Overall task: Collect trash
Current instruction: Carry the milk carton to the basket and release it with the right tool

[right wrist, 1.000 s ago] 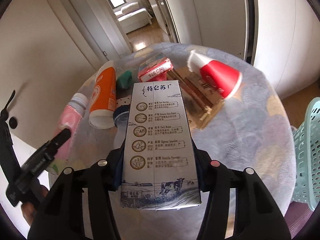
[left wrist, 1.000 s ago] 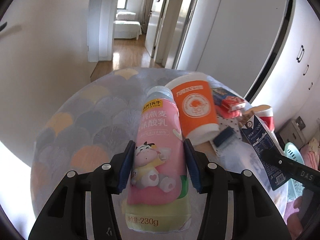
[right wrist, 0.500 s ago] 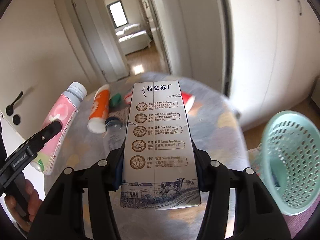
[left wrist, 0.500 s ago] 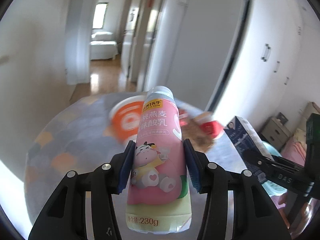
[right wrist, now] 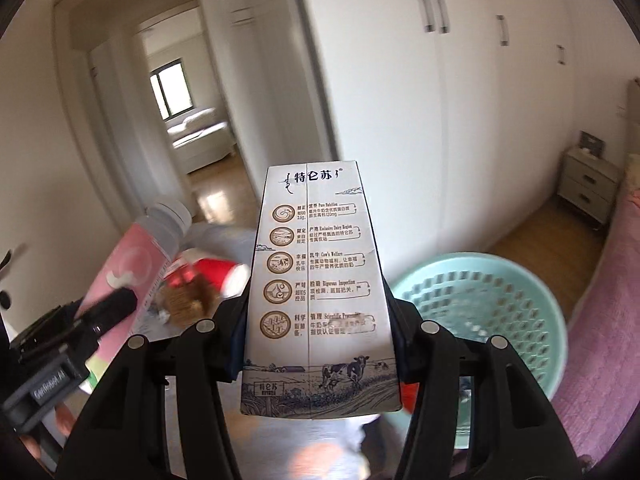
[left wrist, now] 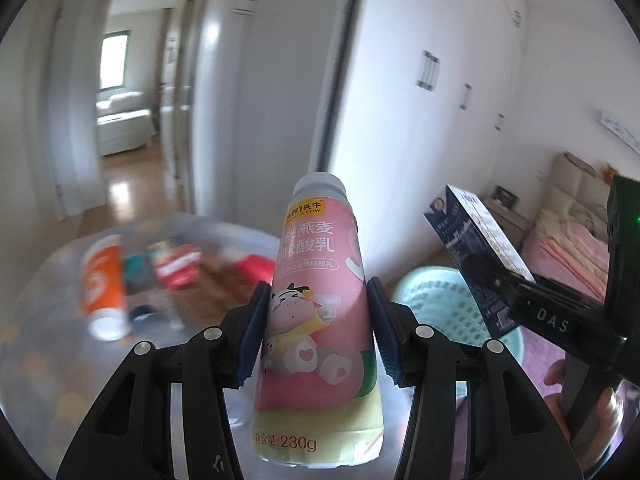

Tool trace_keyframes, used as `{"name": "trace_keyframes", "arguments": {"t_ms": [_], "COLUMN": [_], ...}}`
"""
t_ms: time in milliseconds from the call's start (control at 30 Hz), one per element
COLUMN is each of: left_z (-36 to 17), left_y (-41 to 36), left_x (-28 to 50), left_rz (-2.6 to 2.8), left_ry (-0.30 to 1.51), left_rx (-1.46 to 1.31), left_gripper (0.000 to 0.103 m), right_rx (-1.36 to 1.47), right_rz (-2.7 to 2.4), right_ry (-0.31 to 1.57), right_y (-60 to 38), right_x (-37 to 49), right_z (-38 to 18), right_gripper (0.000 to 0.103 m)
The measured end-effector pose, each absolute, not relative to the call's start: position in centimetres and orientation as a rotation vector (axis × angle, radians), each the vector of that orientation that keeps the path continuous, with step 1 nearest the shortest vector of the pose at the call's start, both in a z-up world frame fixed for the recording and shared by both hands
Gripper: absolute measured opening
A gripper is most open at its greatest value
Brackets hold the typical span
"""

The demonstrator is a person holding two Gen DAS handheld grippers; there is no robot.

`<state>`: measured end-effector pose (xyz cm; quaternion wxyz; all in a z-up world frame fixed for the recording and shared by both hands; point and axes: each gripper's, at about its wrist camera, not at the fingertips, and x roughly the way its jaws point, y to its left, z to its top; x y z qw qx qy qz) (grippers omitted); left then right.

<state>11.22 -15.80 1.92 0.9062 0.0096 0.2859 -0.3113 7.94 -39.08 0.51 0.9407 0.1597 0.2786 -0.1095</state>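
Note:
My left gripper (left wrist: 316, 330) is shut on a pink yogurt bottle (left wrist: 320, 308), held above the round table's right edge (left wrist: 48, 360). My right gripper (right wrist: 316, 334) is shut on a white and blue milk carton (right wrist: 316, 280), lifted off the table. A teal plastic basket (right wrist: 480, 312) stands on the floor to the right; it also shows in the left wrist view (left wrist: 432, 296), behind the bottle. The carton (left wrist: 472, 240) shows in the left wrist view above the basket. The bottle (right wrist: 132, 264) shows at the left of the right wrist view.
On the table lie an orange cup (left wrist: 102, 284), a red and white box (left wrist: 176, 268), a red cup (right wrist: 214, 272) and brown cardboard (right wrist: 188, 300). White wardrobes (right wrist: 460, 120) stand behind. A pink bed (left wrist: 568, 248) and a nightstand (right wrist: 588, 184) are at the right.
Both grippers have lifted their items off the table and swung right. The teal basket has come into view and grown larger, and the table items have slid to the left.

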Motion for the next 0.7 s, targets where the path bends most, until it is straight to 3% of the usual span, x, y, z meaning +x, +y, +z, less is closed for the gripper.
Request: {"name": "trace_keyframes", "arguments": {"t_ms": [700], "left_z": [-5.4], "left_y": [-31.6], "left_x": [13.6], "left_rz": [-0.855], "left_ry": [0.813], "left_rx": [0.06], "left_gripper": [0.047], "right_rx": [0.526], "right_rz": [-0.492], "right_ry": [0.624], "right_y": [-51.8], "right_x": [3.7], "right_z": [-5.8], "right_gripper": [0.051]}}
